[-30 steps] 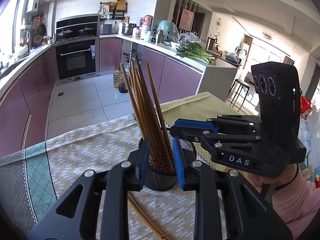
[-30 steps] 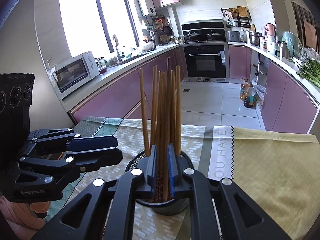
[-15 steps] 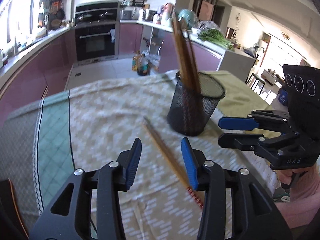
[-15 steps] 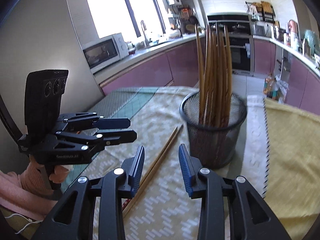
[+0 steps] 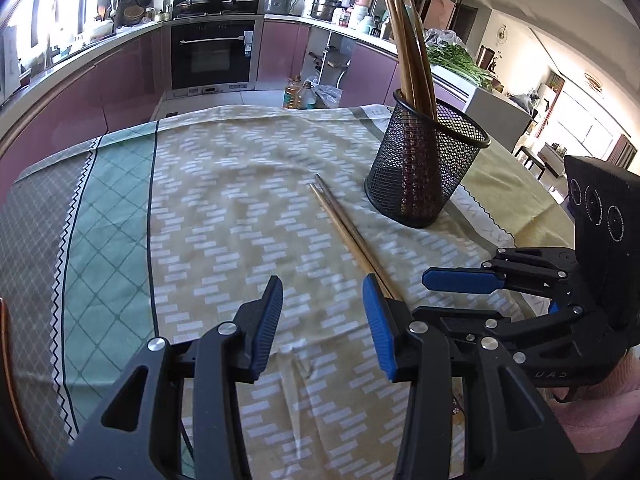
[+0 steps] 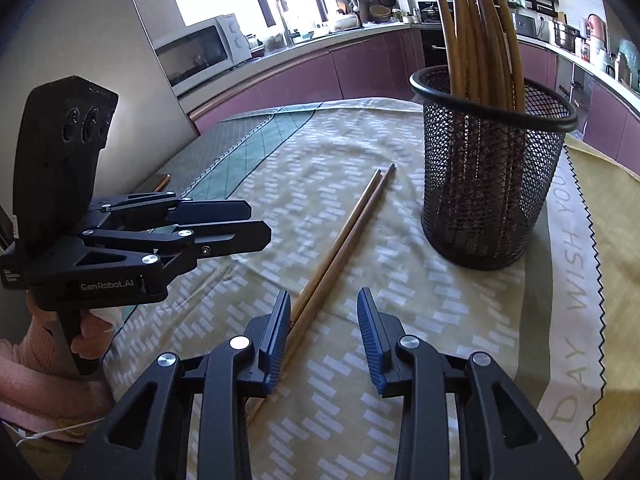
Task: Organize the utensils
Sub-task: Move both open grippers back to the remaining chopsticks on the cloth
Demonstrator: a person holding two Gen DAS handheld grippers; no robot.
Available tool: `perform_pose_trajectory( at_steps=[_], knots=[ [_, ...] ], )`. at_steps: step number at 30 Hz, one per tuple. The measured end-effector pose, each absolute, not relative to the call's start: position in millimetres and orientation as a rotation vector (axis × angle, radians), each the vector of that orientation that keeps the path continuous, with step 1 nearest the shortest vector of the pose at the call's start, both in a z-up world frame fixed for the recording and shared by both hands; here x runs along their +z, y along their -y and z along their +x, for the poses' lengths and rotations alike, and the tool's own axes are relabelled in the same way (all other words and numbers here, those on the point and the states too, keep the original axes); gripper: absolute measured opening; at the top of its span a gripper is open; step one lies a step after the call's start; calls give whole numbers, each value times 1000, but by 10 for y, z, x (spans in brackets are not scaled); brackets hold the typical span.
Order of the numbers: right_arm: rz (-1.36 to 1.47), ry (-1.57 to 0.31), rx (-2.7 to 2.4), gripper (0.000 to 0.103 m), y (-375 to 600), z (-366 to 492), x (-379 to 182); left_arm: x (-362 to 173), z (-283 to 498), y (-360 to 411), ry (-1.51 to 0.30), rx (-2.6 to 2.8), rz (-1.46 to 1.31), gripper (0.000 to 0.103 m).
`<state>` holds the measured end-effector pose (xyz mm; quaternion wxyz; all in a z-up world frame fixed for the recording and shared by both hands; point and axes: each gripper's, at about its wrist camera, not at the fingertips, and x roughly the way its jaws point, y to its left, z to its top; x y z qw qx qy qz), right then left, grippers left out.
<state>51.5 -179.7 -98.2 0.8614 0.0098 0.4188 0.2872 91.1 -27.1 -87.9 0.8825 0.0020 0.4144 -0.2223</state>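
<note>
A black mesh holder [image 5: 424,168] [image 6: 484,184] stands upright on the table with several wooden chopsticks [image 5: 412,48] [image 6: 476,40] in it. A loose pair of chopsticks [image 5: 344,228] [image 6: 344,236] lies on the cloth beside the holder. My left gripper [image 5: 322,300] [image 6: 260,222] hovers open low over the cloth, with the pair's near end passing by its right finger. My right gripper [image 6: 324,308] [image 5: 430,296] is open too; the pair runs under its left finger. Neither holds anything.
A patterned tablecloth [image 5: 224,208] covers the table, with a yellow cloth [image 6: 608,208] to the right of the holder. Hands in pink sleeves [image 6: 36,368] hold the grippers. Kitchen counters, an oven [image 5: 212,56] and a microwave [image 6: 200,56] lie beyond the table.
Both grippers pulled back and down from the holder, where their jaws stood narrow at the upright chopsticks. Their jaws have widened, and the loose pair now lies in front of them.
</note>
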Motion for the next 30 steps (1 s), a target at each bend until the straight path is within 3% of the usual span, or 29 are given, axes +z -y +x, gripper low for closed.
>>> perform_pose_trajectory(
  at_steps=[30],
  knots=[
    [-17, -897, 526, 29, 1886, 477, -1000, -981, 1013, 594, -903, -506, 74, 41]
  ],
)
